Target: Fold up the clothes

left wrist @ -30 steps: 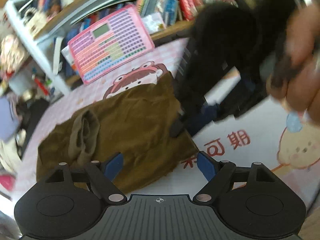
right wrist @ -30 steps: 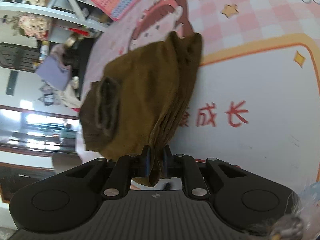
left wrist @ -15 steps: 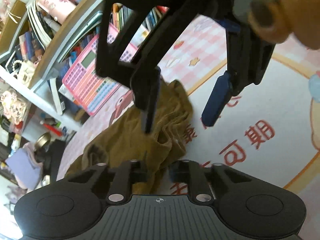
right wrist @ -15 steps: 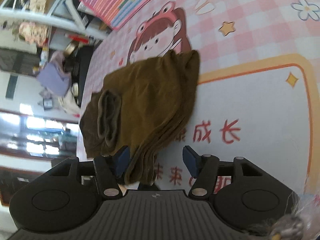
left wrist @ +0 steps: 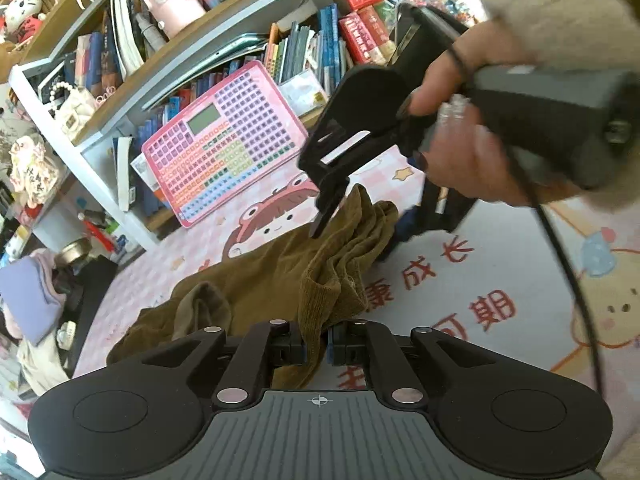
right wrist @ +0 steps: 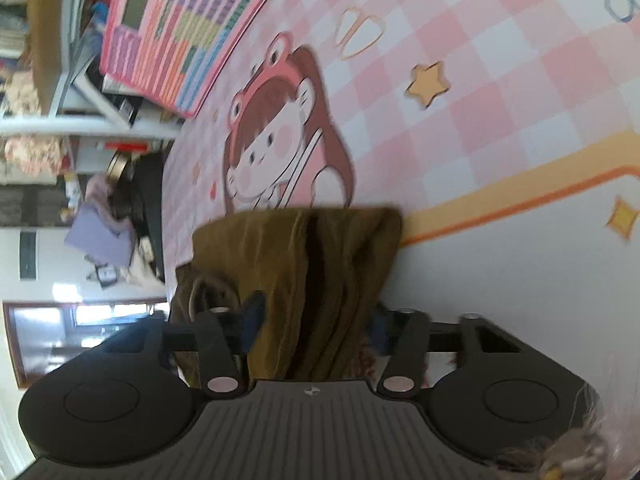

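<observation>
A brown garment lies folded on a pink cartoon play mat. My left gripper is shut on the garment's near corner and lifts it slightly. My right gripper is seen in the left wrist view over the garment's far corner, held by a hand. In the right wrist view the right gripper is open, its blue pads on either side of the bunched garment edge.
A pink toy keyboard board leans against a bookshelf full of books at the back. Clutter and a purple cloth lie at the left beyond the mat. The mat extends white to the right.
My left gripper went from open to shut on the garment's near corner. My right gripper let go of the garment, opened and moved to its far corner.
</observation>
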Action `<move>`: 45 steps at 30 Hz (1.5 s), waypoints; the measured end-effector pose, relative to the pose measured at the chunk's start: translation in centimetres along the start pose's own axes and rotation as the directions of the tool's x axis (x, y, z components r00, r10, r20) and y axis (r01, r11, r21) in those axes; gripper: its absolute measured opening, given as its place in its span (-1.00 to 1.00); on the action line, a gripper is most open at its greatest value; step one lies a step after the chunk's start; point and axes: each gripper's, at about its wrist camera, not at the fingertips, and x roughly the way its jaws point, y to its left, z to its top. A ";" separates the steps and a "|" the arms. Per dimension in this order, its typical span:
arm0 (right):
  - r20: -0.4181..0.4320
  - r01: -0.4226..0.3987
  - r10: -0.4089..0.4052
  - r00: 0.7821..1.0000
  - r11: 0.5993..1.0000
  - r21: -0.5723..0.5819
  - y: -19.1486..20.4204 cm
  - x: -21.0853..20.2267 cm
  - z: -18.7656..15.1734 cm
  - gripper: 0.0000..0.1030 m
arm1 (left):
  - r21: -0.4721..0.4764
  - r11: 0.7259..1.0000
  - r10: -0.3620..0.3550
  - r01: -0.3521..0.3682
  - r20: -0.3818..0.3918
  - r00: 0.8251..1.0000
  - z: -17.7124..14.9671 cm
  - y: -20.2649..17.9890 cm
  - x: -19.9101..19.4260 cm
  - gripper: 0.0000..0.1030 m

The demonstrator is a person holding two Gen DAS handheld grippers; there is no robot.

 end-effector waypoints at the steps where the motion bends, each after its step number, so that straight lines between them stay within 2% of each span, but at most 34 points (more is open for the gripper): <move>1: 0.006 -0.005 0.005 1.000 1.000 0.006 -0.3 -0.3 0.2 -0.46 | -0.003 1.000 -0.009 0.009 0.002 1.000 0.0 -0.1 -0.2 -0.86; 2: 0.012 -0.011 0.011 1.000 1.000 0.011 -0.5 -0.6 0.5 -0.71 | -0.007 1.000 -0.019 0.019 0.005 1.000 -0.1 -0.2 -0.5 -0.86; 3: 0.018 -0.016 0.016 1.000 1.000 0.016 -0.8 -0.9 0.7 -0.78 | -0.011 0.999 -0.031 0.031 0.008 1.000 0.0 -0.2 -0.7 -0.86; 7: 0.044 -0.025 0.027 0.999 0.999 -0.036 -0.6 -2.9 0.4 -0.80 | -0.039 0.995 -0.086 0.088 0.039 0.996 0.5 -0.4 -1.6 -0.87; 11: 0.079 -0.032 0.033 0.996 0.999 -0.008 -0.7 -5.1 0.8 -0.80 | -0.083 0.984 -0.151 0.158 0.083 0.985 1.3 -0.1 -2.2 -0.87; 15: 0.098 -0.083 0.084 0.992 0.996 -0.014 1.1 -6.6 1.0 -0.80 | -0.193 0.956 -0.196 0.221 0.140 0.971 1.8 1.8 -3.0 -0.87; 18: 0.094 -0.134 0.139 0.986 0.989 -0.058 3.9 -6.9 0.7 -0.81 | -0.317 0.913 -0.206 0.256 0.182 0.961 1.1 4.3 -3.8 -0.87; 21: 0.071 -0.162 0.172 0.983 0.979 -0.128 7.3 -6.0 -0.2 -0.80 | -0.448 0.847 -0.205 0.286 0.222 0.953 -0.2 7.1 -4.6 -0.87; 26: 0.050 -0.151 0.167 0.985 0.959 -0.240 12.4 -3.1 -2.4 -0.80 | -0.612 0.724 -0.194 0.318 0.261 0.946 -3.3 11.3 -5.3 -0.87; 29: 0.052 -0.116 0.136 0.989 0.949 -0.292 15.1 -0.8 -4.0 -0.80 | -0.661 0.673 -0.197 0.330 0.269 0.943 -5.3 13.5 -5.1 -0.87; 35: 0.087 -0.015 0.050 0.995 0.933 -0.361 18.7 4.1 -6.8 -0.78 | -0.727 0.602 -0.232 0.329 0.235 0.944 -9.3 18.4 -3.8 -0.86; 38: 0.120 0.057 -0.013 0.993 0.928 -0.367 19.3 7.1 -7.8 -0.67 | -0.765 0.558 -0.268 0.320 0.199 0.943 -11.6 20.6 -2.6 -0.81; 40: 0.134 0.097 -0.051 0.990 0.926 -0.364 19.4 9.2 -8.2 -0.52 | -0.785 0.535 -0.295 0.312 0.172 0.940 -13.1 21.8 -1.9 -0.78; 42: 0.143 0.143 -0.097 0.985 0.924 -0.355 19.2 11.3 -8.5 -0.28 | -0.789 0.537 -0.314 0.299 0.142 0.939 -14.3 22.6 -1.6 -0.71; 45: 0.146 0.185 -0.144 0.979 0.926 -0.329 18.7 13.5 -8.8 -0.18 | -0.783 0.562 -0.310 0.267 0.100 0.946 -15.7 23.8 -1.6 -0.59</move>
